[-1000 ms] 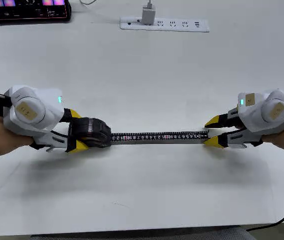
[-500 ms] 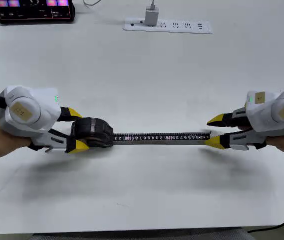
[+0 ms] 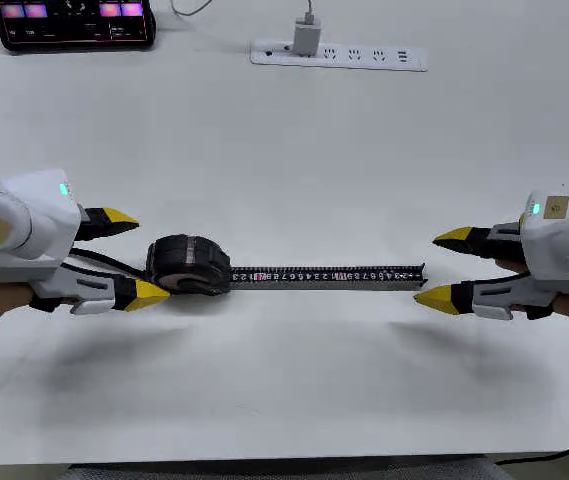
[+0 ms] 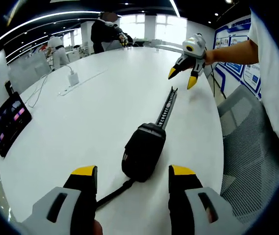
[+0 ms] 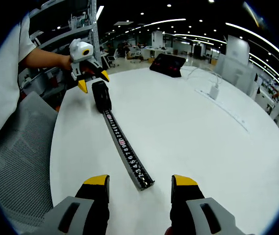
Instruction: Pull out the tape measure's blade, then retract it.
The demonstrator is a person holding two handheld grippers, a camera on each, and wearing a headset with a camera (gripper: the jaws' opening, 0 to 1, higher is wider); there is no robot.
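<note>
Two hand-held grippers are flanking the tape measure (image 3: 189, 265) on the white counter (image 3: 284, 150), and neither is gripping anything. The left hand-held gripper (image 3: 134, 254) is holding its jaws spread wide. The black case of the tape measure is lying on the counter just ahead of its yellow tips, and in the left gripper view it is sitting clear of both. The blade (image 3: 329, 274) is lying flat and drawn out from the case toward the right hand-held gripper (image 3: 444, 268). That one is also gaping wide. The blade's end is resting at the mouth of its jaws, with neither tip touching it. A power strip (image 3: 339, 55) and a lit screen (image 3: 74, 22) are sitting at the counter's far edge, well apart from the grippers.
</note>
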